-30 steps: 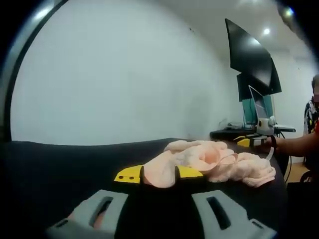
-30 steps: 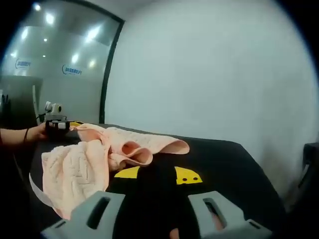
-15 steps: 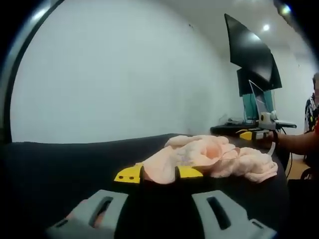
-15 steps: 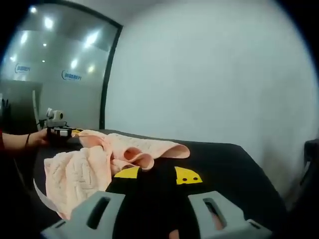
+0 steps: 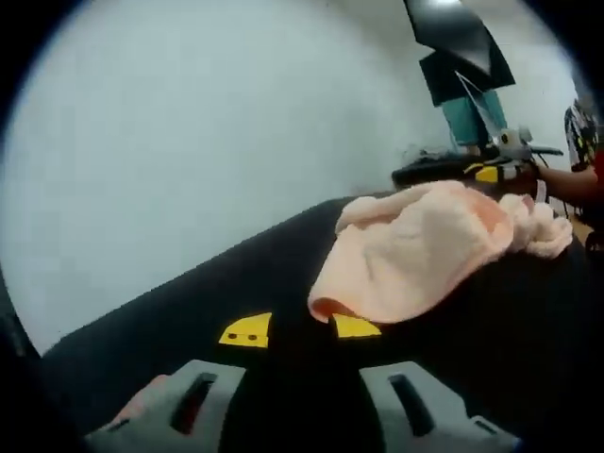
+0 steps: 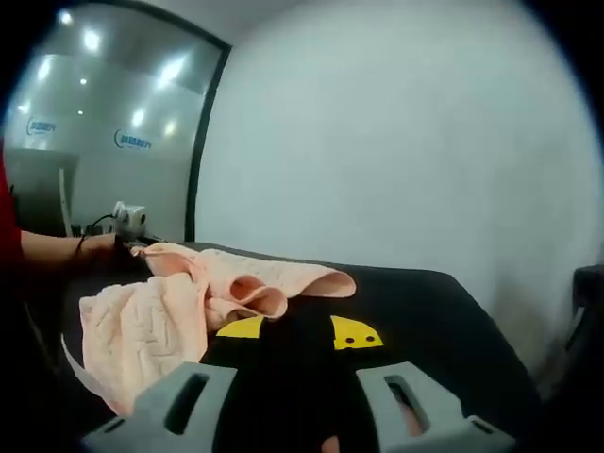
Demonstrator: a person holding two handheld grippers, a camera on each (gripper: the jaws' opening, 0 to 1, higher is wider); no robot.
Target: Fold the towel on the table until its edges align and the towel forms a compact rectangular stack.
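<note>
A crumpled peach towel lies on the black table. Its near edge sits between the yellow tips of my left gripper, which is open. The cloth touches the right tip, with a dark gap by the left tip. In the right gripper view the towel lies left of centre. My right gripper is open just short of the towel's fold, with bare table between its jaws. The left gripper is held in a hand at the towel's far corner. The right gripper is at the towel's far end.
A white wall stands behind the table. Dark monitors and a desk are at the far right in the left gripper view. A glass partition is at the left in the right gripper view. A person's forearm reaches in, and the table edge is near.
The left gripper view has rolled and shifted, and the towel now looks smoother and fills less of the jaw gap. In the right gripper view the left gripper moved slightly right; the towel barely changed.
</note>
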